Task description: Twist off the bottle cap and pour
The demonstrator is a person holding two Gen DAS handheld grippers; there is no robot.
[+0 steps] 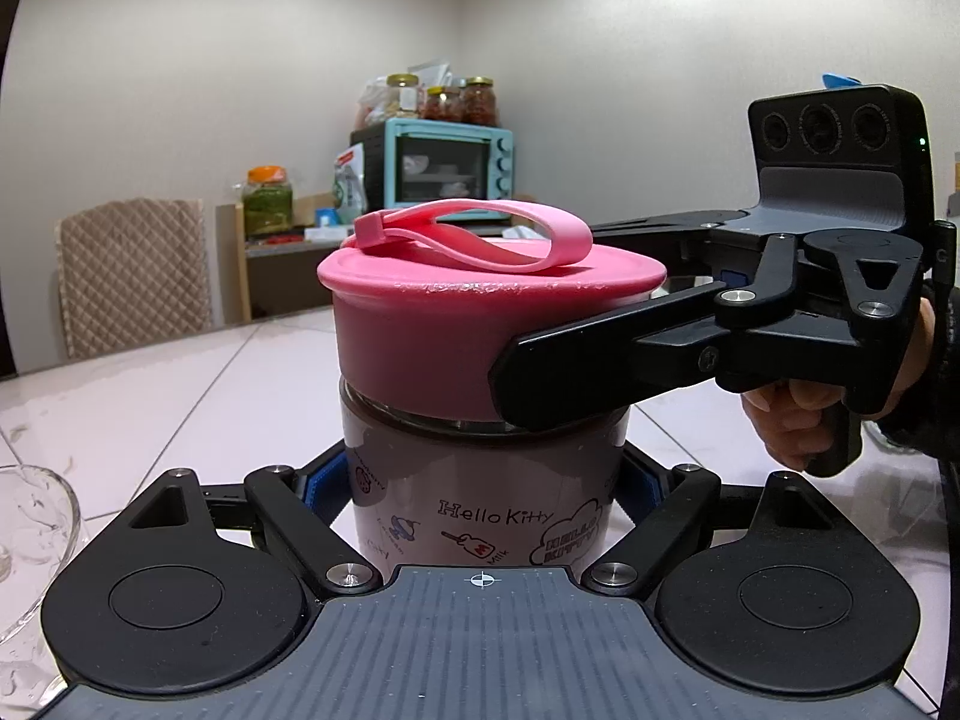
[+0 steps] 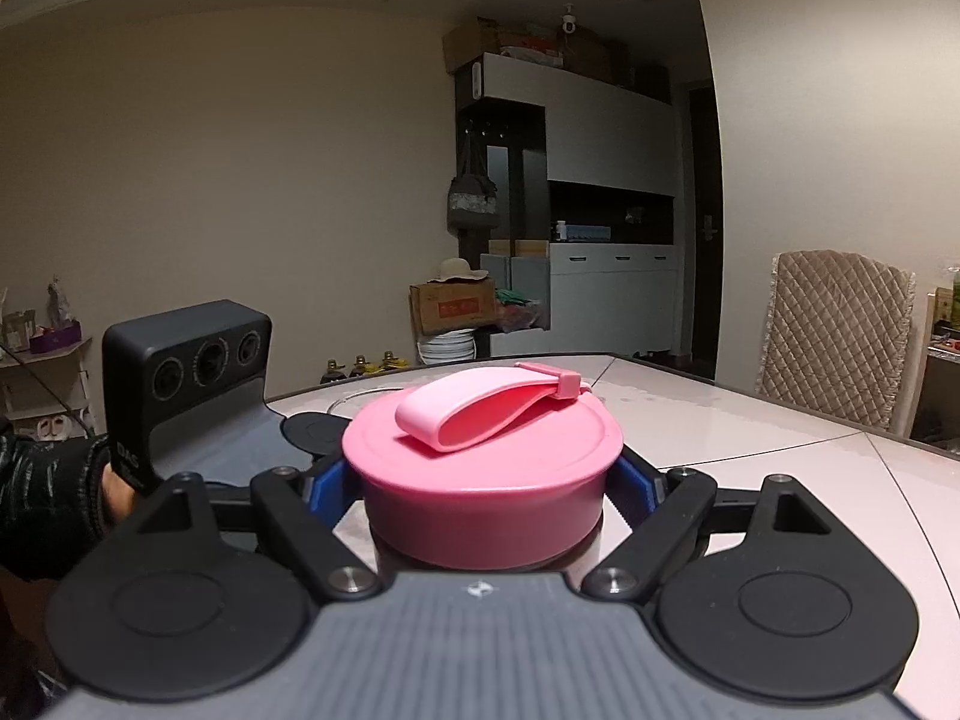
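A Hello Kitty bottle with dark liquid stands upright on the white table. It has a wide pink cap with a pink loop strap. My left gripper is shut on the bottle's body below the cap. My right gripper is shut on the pink cap from the side; one of its black fingers lies across the cap in the left wrist view. The left gripper's body shows at the left in the right wrist view.
A clear glass bowl stands at the left edge of the table. Padded chairs stand at the table's far side. A blue toaster oven with jars sits on a shelf behind. Cabinets line the far wall.
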